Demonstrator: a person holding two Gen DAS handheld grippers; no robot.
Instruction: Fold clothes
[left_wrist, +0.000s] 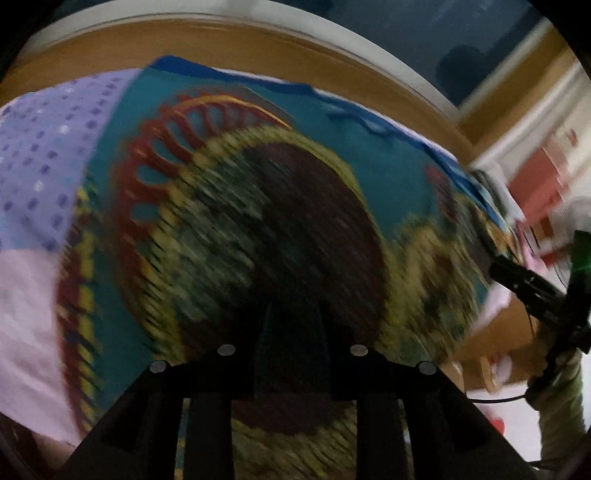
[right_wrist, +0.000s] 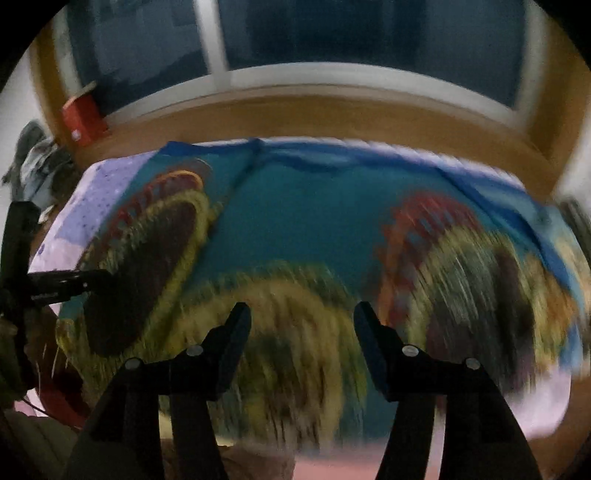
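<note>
A teal cloth (left_wrist: 332, 147) printed with big dark rounds ringed in yellow and red, edged in blue, lies spread over the bed and fills both views (right_wrist: 303, 221). My left gripper (left_wrist: 291, 325) points down at one dark round. Its jaws stand close together, and blur hides whether cloth is between them. My right gripper (right_wrist: 302, 314) hovers over the near part of the cloth with its jaws wide apart and nothing between them. One of its black fingers (left_wrist: 517, 277) shows at the right edge of the left wrist view, over the cloth's right end.
A lilac dotted sheet (left_wrist: 44, 147) covers the bed under the cloth. Behind it run a wooden ledge (right_wrist: 314, 114) and a dark window (right_wrist: 332, 37). A red box (right_wrist: 83, 118) and a heap of grey clothes (right_wrist: 37, 162) sit at the far left.
</note>
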